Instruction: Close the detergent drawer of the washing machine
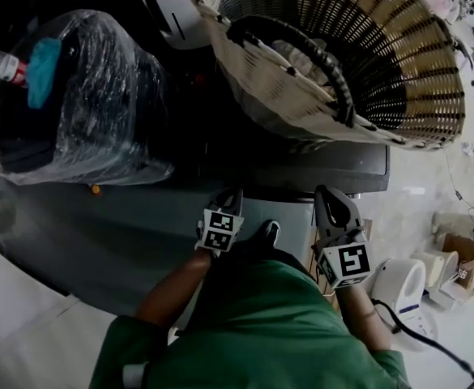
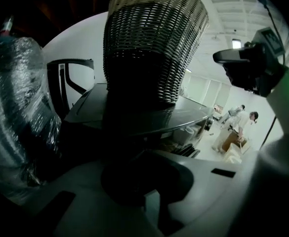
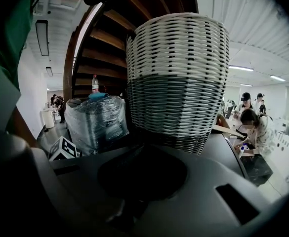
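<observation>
The washing machine's dark top (image 1: pixel 334 168) fills the head view, and its front edge runs just ahead of both grippers. I cannot pick out the detergent drawer in any view. My left gripper (image 1: pixel 231 194) points at the front edge left of centre, jaws together and empty. Its own view shows the gripper (image 2: pixel 151 201) level with the machine top (image 2: pixel 134 117). My right gripper (image 1: pixel 331 194) is a hand's width to the right, also shut on nothing. The right gripper (image 3: pixel 129 206) faces across the top (image 3: pixel 223 152).
A large wicker basket (image 1: pixel 342 55) (image 2: pixel 154 43) (image 3: pixel 179 78) stands on the machine. Left of it is a plastic-wrapped bundle (image 1: pixel 83 104) (image 3: pixel 97 120) with a bottle (image 1: pixel 2 65). White appliances (image 1: pixel 403 286) sit on the floor at right. People (image 3: pixel 250 127) work in the background.
</observation>
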